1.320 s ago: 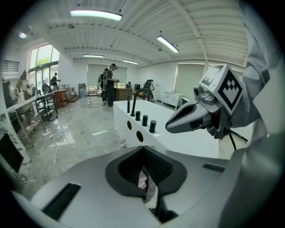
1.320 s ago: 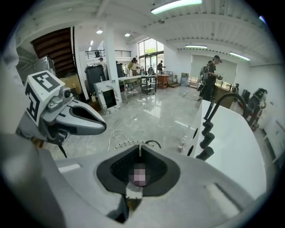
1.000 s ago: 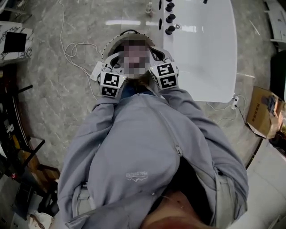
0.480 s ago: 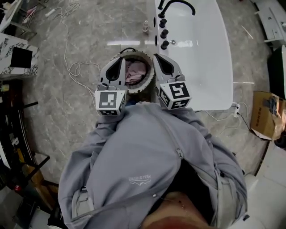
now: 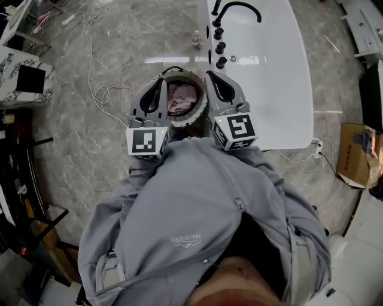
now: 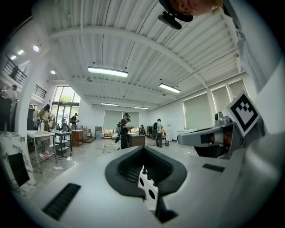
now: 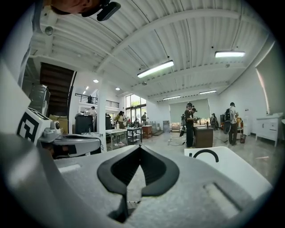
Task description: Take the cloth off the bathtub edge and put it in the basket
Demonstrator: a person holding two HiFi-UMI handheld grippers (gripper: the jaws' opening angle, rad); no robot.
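Observation:
The pink cloth (image 5: 181, 98) lies bunched inside the round basket (image 5: 190, 121) on the floor, left of the white bathtub (image 5: 272, 77). Both grippers are held level above the basket, side by side. My left gripper (image 5: 163, 82) covers the basket's left rim and my right gripper (image 5: 211, 76) its right rim. Each is shut with nothing between its jaws. In the left gripper view the left gripper (image 6: 144, 151) points across the hall, with the other gripper's body (image 6: 209, 139) beside it. From the right gripper (image 7: 139, 149) I see the bathtub (image 7: 231, 167) and its black faucet (image 7: 205, 153).
A black faucet (image 5: 238, 7) and a row of black knobs (image 5: 219, 45) sit at the tub's far end. A white cable (image 5: 102, 92) loops over the marble floor. A cardboard box (image 5: 356, 149) stands at the right, a marble-patterned table (image 5: 24, 75) at the left. People (image 6: 125, 130) stand far off.
Both grippers have come up from pointing down over the basket to a level pose above it. The cloth, hidden before, now shows lying in the basket.

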